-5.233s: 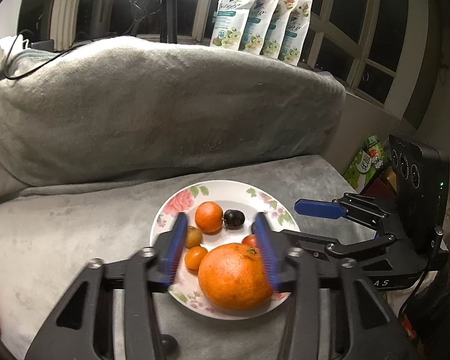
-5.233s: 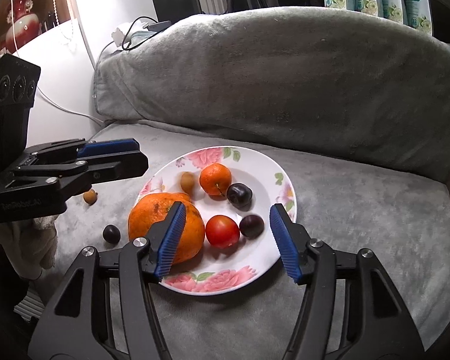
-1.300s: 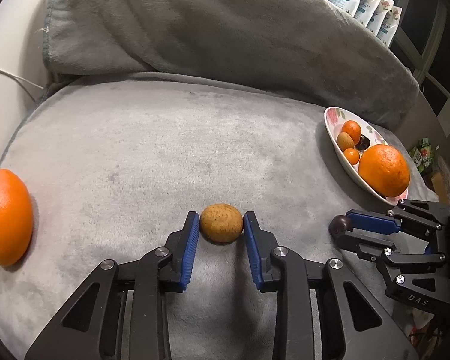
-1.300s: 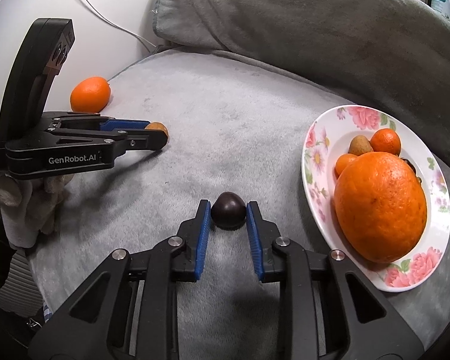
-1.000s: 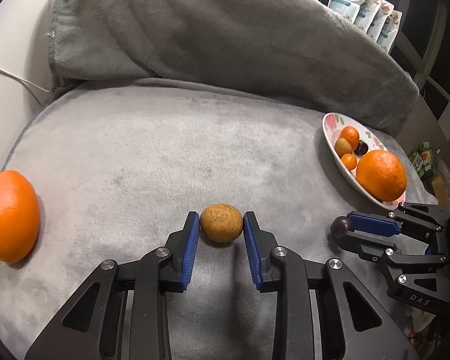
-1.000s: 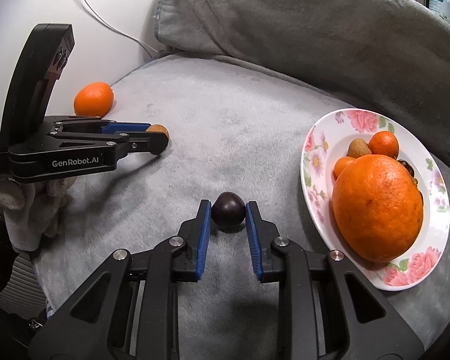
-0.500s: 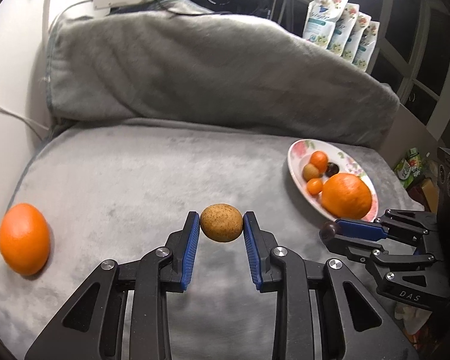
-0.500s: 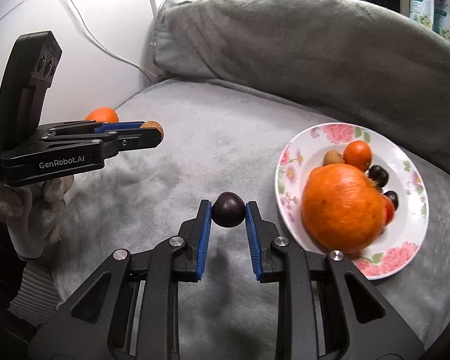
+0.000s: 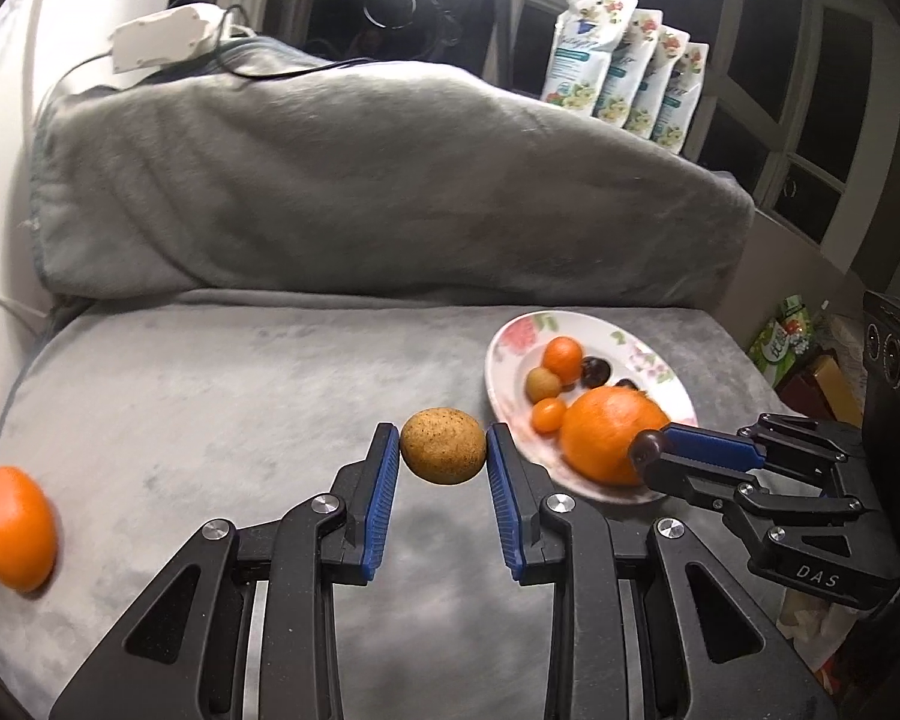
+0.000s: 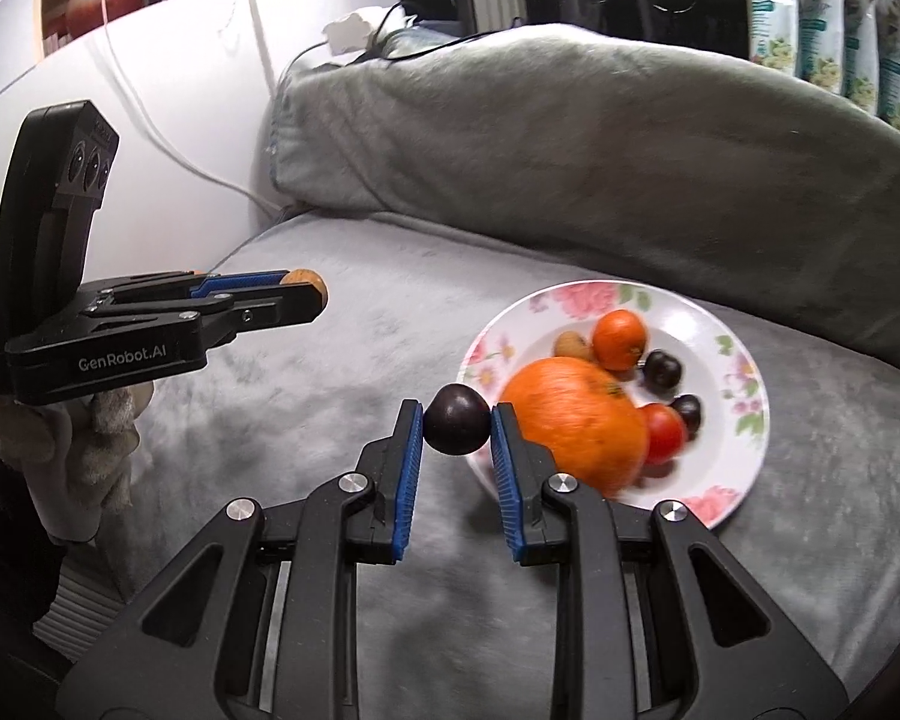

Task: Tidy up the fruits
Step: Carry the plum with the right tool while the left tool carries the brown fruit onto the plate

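A grey plush blanket (image 9: 222,420) covers the seat and the backrest, with dark windows and a row of white floral refill pouches (image 9: 624,78) behind. On the seat sits the round white plate with pink flower print (image 10: 744,384), the landmark here. The left gripper (image 9: 444,450) is narrowed onto a speckled brown round fruit (image 9: 444,446), pinched between its blue pads and held in the air just left of the plate. The right gripper (image 10: 456,420) is squeezed tight on a small dark purple plum (image 10: 456,419), at the plate's left rim; whether over it or just short is hard to tell. On the plate lie a big orange (image 10: 576,420), a small tangerine (image 10: 620,330), a red tomato (image 10: 666,432), blurred, and two dark plums. A loose orange (image 9: 13,528) rests far left of the plate.
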Demonstrator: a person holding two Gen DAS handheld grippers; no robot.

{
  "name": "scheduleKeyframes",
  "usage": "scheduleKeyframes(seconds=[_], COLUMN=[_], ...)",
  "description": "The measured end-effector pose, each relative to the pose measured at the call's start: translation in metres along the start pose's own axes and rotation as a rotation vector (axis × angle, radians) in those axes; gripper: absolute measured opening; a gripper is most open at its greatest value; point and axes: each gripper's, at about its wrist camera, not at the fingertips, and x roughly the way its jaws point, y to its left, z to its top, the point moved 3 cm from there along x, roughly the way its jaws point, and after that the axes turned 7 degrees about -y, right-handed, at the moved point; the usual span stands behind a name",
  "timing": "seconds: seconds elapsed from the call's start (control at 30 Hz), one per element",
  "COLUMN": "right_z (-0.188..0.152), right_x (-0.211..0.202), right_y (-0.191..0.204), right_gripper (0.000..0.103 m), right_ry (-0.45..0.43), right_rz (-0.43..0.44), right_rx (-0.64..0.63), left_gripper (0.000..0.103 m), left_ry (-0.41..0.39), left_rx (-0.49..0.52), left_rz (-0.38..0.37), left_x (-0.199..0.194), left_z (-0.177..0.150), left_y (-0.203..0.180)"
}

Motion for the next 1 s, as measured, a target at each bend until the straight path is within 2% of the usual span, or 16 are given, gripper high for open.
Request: scheduleKeyframes(seconds=[0.5,1.0], right_z=[0.003,-0.004], right_x=[-0.019,-0.013], right_y=[-0.052,-0.089], right_gripper=[0.024,0.024], right_ry=[-0.046,-0.031], right_rz=[-0.079,-0.103], right_rx=[0.073,0.135], left_gripper=[0.028,0.028], left_ry=[0.004,0.021], left_rx=[0.037,0.062], left_rz=[-0.068,-0.106], left_x=[0.023,0.05], left_z=[0.016,0.028], left_y=[-0.039,-0.066])
